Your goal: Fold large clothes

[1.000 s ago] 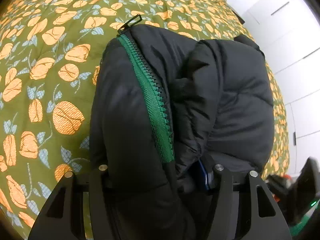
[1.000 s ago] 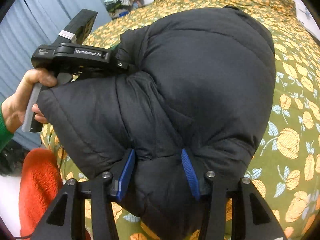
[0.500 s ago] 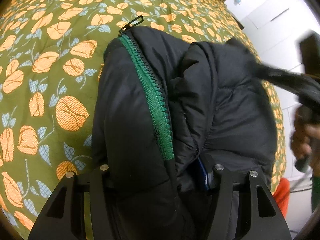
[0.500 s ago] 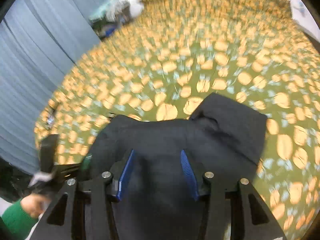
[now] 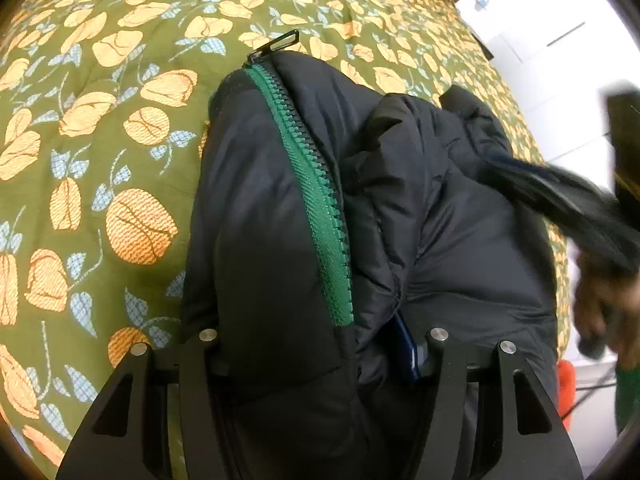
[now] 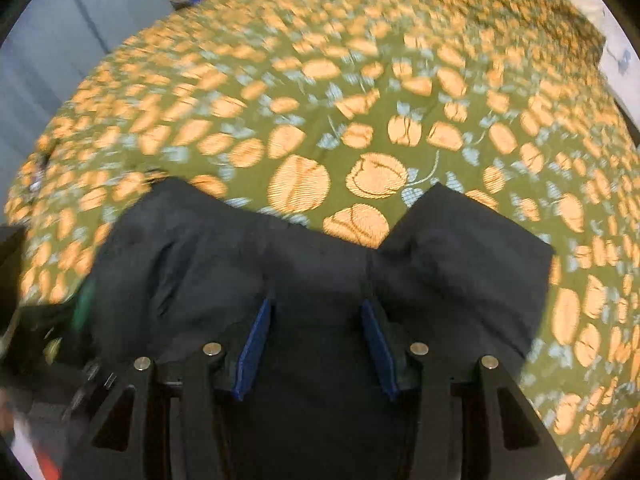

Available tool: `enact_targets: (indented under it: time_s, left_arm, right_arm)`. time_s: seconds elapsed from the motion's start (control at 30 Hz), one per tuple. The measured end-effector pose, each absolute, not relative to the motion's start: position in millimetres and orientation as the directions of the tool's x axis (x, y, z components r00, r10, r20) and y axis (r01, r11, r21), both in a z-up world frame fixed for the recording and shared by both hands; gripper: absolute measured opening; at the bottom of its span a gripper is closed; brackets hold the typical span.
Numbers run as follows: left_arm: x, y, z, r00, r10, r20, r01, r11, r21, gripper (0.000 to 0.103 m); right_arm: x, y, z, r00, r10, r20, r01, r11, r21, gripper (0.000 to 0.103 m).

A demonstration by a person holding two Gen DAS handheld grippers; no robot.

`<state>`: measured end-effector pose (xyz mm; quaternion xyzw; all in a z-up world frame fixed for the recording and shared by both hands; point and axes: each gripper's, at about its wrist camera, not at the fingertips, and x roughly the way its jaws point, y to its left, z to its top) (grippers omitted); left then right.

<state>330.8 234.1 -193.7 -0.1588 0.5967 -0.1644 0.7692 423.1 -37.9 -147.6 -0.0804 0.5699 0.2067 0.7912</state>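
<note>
I am looking down along my left gripper (image 5: 316,344) at a black puffer jacket (image 5: 256,216) that is lying bunched on a bedspread (image 5: 100,120) printed with orange flowers on olive green. The jacket's thick padding is filling the gap between the two fingers, and a blue pad (image 5: 406,350) is pressing into it on the right side, so this gripper is clamping a fold of the jacket near its green zipper (image 5: 316,200). The zipper is running up the middle of the bundle, with its metal pull (image 5: 276,45) lying on the bedspread at the far end. At the right edge of this view a blurred dark shape is reaching over the jacket beside a person's hand (image 5: 604,304) and a green sleeve (image 5: 626,396). In the right wrist view, which is blurring, my right gripper (image 6: 316,346) is gripping another part of the jacket (image 6: 460,256): black fabric is sitting between the two blue pads (image 6: 252,352), and both are pressing against it. Beyond the fingers the jacket is spreading in two dark lobes over the bedspread (image 6: 360,92), with a notch of flowered cloth between them. Grey curtains (image 6: 80,28) are hanging at the upper left.
</note>
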Motion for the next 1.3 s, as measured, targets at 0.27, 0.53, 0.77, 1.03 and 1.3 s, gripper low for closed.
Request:
enact_targets:
  time_s: [0.27,0.53,0.77,1.03,1.3]
  left_arm:
    - [333,228,-193,0.246,-0.427,-0.87,0.068,0.903,-0.424,0.061]
    - [330,215,-191,0.272,-0.412,-0.87,0.084,0.91,-0.405,0.064]
    - [330,212,-189,0.297,-0.395,-0.869,0.061,0.916,-0.396,0.066]
    - [307,234,-142,0.349,-0.419,-0.838,0.024,0.898,-0.44,0.084]
    - [287,311,-140,0.45,-0.507,-0.735,-0.098,0.79,-0.605,0.089]
  right_arm:
    - [268,-97,-90,0.294,0.428,-0.855,-0.484,0.838,0.253,0.048]
    - [217,-97,-154,0.275,0.365,-0.89,-0.397,0.886,0.24,0.049]
    - [218,-95,-186,0.288,0.368,-0.884,-0.415,0.88,0.231,0.048]
    - [222,-102,-109,0.332,0.39,-0.859,-0.425,0.875,0.233,0.05]
    - [261,-69,-76,0.42,0.472,-0.775,-0.474,0.843,0.256,0.05]
